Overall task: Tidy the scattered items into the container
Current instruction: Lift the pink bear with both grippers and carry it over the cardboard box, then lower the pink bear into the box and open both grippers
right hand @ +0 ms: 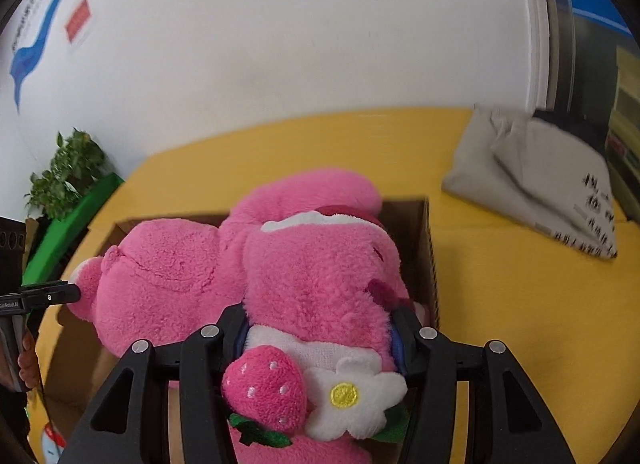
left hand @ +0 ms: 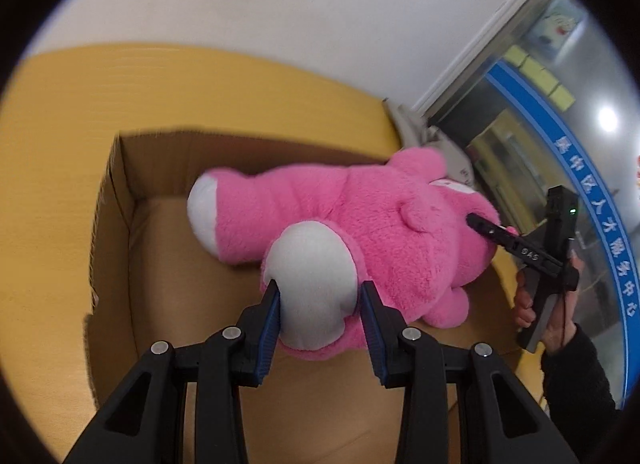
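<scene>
A big pink plush bear [left hand: 344, 220] hangs lengthwise over an open cardboard box [left hand: 120, 192] on the yellow surface. My left gripper [left hand: 318, 298] is shut on the bear's white-soled foot [left hand: 310, 264]. At the bear's other end, the right gripper [left hand: 486, 230] shows as a black tool in a hand. In the right wrist view the bear [right hand: 312, 264] fills the middle above the box [right hand: 430, 248], and my right gripper [right hand: 320, 334] is shut on its head, by the plush strawberry [right hand: 264, 384] and white flower [right hand: 352, 396]. The left gripper's finger [right hand: 48, 296] pokes in at the left edge.
A folded grey cloth bag [right hand: 536, 180] with black print lies on the yellow surface [right hand: 520, 324] right of the box. A potted plant [right hand: 64, 172] and a green panel [right hand: 68, 232] stand at the left. A white wall rises behind; a glass door with a blue band [left hand: 560, 168] is at the right.
</scene>
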Action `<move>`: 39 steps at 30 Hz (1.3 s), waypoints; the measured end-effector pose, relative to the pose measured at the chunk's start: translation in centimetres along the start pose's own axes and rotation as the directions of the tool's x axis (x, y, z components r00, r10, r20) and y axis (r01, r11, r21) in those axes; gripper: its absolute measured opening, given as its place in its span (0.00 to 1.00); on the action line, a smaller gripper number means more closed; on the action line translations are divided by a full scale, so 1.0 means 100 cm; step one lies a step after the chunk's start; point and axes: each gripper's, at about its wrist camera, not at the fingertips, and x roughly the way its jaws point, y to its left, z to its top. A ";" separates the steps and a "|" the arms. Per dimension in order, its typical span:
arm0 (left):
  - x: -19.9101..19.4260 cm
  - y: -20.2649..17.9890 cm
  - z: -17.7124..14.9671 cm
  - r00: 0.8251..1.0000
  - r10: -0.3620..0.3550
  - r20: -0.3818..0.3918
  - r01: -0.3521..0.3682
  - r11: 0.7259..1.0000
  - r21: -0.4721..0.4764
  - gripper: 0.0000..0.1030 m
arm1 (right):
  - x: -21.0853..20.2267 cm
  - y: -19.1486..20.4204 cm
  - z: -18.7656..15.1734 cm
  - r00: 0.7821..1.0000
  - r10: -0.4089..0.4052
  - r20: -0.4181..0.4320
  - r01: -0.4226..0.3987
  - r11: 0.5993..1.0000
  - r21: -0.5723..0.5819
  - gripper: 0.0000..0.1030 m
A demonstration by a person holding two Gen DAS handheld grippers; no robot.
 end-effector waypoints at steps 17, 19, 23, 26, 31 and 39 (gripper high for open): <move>0.019 0.009 -0.018 0.983 0.142 -0.120 -0.141 0.990 0.018 0.46 | 0.004 -0.001 -0.008 0.998 -0.031 -0.055 0.033 0.999 0.023 0.69; 0.015 0.010 -0.022 0.981 0.150 -0.121 -0.149 0.989 0.022 0.49 | 0.005 -0.004 -0.005 0.999 -0.035 -0.037 0.036 0.999 0.026 0.76; -0.016 0.001 -0.033 0.988 0.135 -0.076 -0.132 0.990 0.043 0.51 | -0.019 0.000 -0.004 1.000 -0.029 0.001 0.029 0.999 -0.042 0.81; -0.052 -0.020 -0.048 0.997 0.079 -0.021 -0.076 0.991 0.106 0.59 | -0.048 0.001 -0.010 0.999 0.046 0.016 -0.045 0.996 -0.081 0.85; -0.062 -0.037 -0.086 0.993 0.105 -0.063 -0.091 0.977 0.191 0.79 | -0.048 0.021 -0.035 0.993 0.050 -0.107 -0.075 0.966 -0.247 0.83; -0.025 -0.026 -0.110 0.972 0.166 -0.168 -0.126 0.966 0.228 0.79 | -0.009 0.016 -0.024 0.994 -0.088 -0.065 0.078 0.986 -0.148 0.84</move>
